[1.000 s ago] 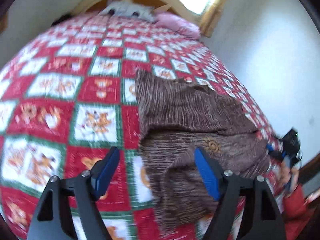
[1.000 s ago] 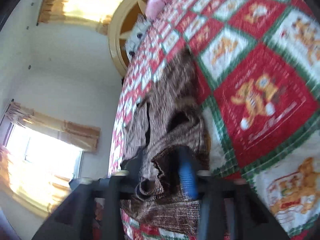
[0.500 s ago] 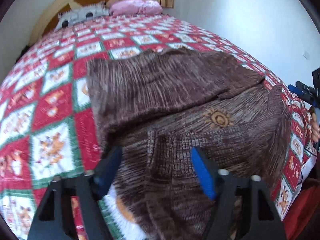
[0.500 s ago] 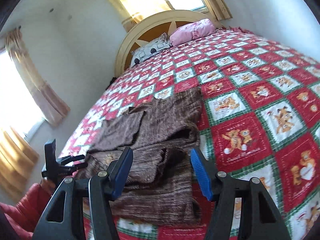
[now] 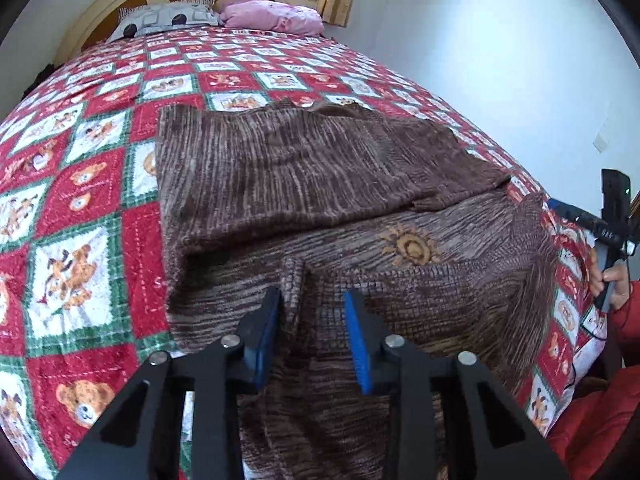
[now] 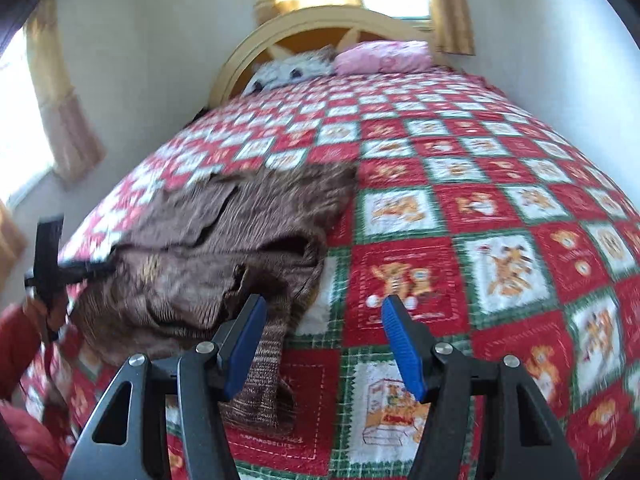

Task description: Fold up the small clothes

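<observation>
- The brown knitted garment (image 5: 320, 208) lies partly folded on the bed's red, white and green teddy-bear quilt (image 5: 80, 208), its upper layer turned over the lower one, which carries a small tan sun motif (image 5: 410, 245).
- In the left wrist view the left hand-held gripper (image 5: 314, 312) sits low over the garment's near edge at 6 o'clock; its jaws have just been closing and a raised ridge of knit stands between the blue pads (image 5: 356, 344), but whether they already pinch it I cannot tell.
- In the right wrist view the right hand-held gripper (image 6: 324, 320) is released, jaws wide with only quilt showing between them; a strip of the garment (image 6: 264, 372) passes by the left pad.
- From there the garment (image 6: 224, 248) sits toward 10 o'clock, bunched and wrinkled.
- The other hand-held gripper appears at 9 o'clock, held by a hand (image 6: 44, 308) in a red sleeve (image 6: 16, 344).
- At 12 o'clock stand a cream headboard (image 6: 320, 28), a patterned pillow (image 6: 292, 70) and a pink pillow (image 6: 384, 58), with curtains (image 6: 64, 120) on the wall.
</observation>
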